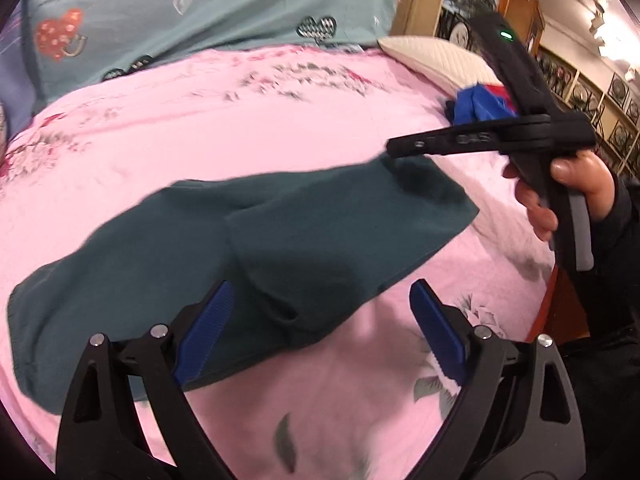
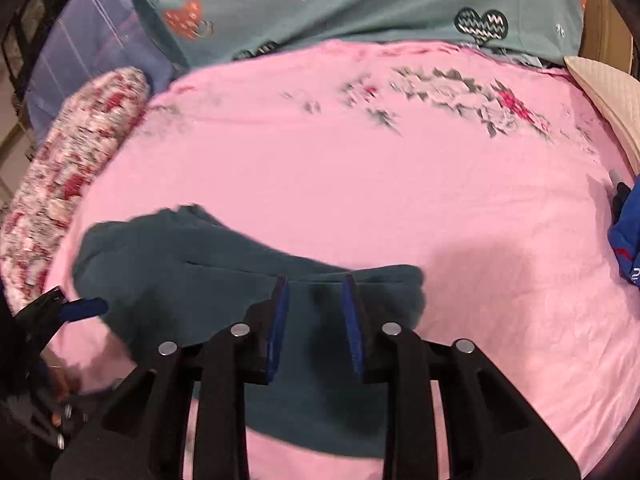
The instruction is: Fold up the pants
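Holding my left gripper wide apart, I had its blue pads spread over the near edge of the dark teal pants, gripping nothing. My right gripper was narrower, its jaws parted with a gap and closed on nothing, hovering above the same pants, which lay flat and partly folded on the pink floral bedsheet. Beyond both tongs sat a teal heart-print quilt. A blue garment lay far right, beside a cream pillow.
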`<state>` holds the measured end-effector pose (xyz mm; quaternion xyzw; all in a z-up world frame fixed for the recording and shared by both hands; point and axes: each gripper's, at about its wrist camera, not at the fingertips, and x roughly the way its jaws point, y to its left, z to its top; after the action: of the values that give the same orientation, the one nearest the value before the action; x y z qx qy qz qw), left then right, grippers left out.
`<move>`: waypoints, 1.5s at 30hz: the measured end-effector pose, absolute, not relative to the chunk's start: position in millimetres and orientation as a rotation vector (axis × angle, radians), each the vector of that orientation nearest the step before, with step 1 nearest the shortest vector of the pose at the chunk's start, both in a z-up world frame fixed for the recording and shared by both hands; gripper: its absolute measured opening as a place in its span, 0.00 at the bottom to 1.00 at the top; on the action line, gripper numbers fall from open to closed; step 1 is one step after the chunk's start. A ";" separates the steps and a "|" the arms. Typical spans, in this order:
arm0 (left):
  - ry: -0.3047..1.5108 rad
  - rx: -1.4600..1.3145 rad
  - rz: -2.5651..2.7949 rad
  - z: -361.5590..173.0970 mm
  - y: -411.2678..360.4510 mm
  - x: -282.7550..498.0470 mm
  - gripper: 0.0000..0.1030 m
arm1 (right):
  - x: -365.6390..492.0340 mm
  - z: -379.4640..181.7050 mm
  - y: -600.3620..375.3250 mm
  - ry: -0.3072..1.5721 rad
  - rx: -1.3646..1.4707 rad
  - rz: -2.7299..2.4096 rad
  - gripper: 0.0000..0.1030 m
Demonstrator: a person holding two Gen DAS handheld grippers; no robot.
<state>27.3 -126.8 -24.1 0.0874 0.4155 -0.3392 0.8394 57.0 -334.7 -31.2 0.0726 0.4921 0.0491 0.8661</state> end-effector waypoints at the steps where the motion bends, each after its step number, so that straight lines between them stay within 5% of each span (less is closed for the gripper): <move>1: 0.902 0.185 -0.714 -31.0 -131.5 31.7 0.89 | 61.7 -46.8 -339.6 1.083 0.154 0.080 0.23; 10: 0.970 0.116 -0.619 -54.1 -121.3 59.8 0.89 | 52.9 -52.7 -342.1 1.048 0.091 0.020 0.09; 13: 0.956 0.074 -0.600 -44.8 -102.4 53.8 0.89 | 39.5 -31.3 -328.2 0.977 0.113 0.020 0.16; 18: 0.907 -0.109 -0.502 -18.0 -29.7 31.9 0.89 | 14.6 2.9 -281.8 0.845 0.161 0.239 0.43; 28: 0.893 -0.591 -0.112 -37.6 145.3 34.4 0.89 | 14.0 -14.2 -198.5 0.895 0.084 0.441 0.43; 40: 0.945 -0.233 -0.149 -54.6 129.4 112.8 0.85 | 9.0 -19.0 -215.0 0.903 0.156 0.411 0.43; 41: 0.947 -0.203 -0.151 -55.0 126.8 110.1 0.82 | 9.1 -19.0 -215.5 0.902 0.159 0.411 0.43; 44: 0.950 -0.140 -0.159 -53.7 117.3 104.8 0.43 | 9.8 -18.3 -216.7 0.897 0.166 0.409 0.43; 45: 0.957 -0.158 -0.180 -53.4 117.4 104.1 0.22 | 10.5 -18.2 -217.5 0.895 0.172 0.409 0.43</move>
<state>104.1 117.5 -53.4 -0.0756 0.4591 -0.0866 0.8809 10.5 -217.5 -18.2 0.0823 0.4293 0.1960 0.8778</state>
